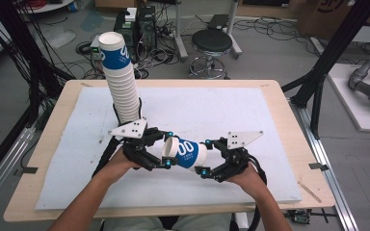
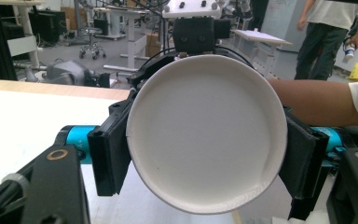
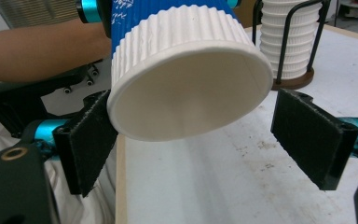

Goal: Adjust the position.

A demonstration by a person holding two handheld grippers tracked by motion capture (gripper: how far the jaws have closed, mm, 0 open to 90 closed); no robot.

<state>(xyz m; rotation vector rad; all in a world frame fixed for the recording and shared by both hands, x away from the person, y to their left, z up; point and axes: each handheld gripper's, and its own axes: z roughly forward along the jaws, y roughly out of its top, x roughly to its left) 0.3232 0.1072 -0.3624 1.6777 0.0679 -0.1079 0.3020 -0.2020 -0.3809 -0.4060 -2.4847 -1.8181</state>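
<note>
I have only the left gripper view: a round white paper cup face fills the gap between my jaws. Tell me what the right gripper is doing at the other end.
Observer: The right gripper stands open around the base of the blue-and-white ribbed paper cup; one pad is plainly clear of the wall.
Operator: Describe the cup's outside.
Observer: There is a blue printed band by the mouth and white ribbing toward the base. The cup lies on its side, above the table, in the left gripper.
Operator: Report where the other cups are.
Observer: A tall stack of paper cups rises from a black wire holder just behind the left gripper.
</note>
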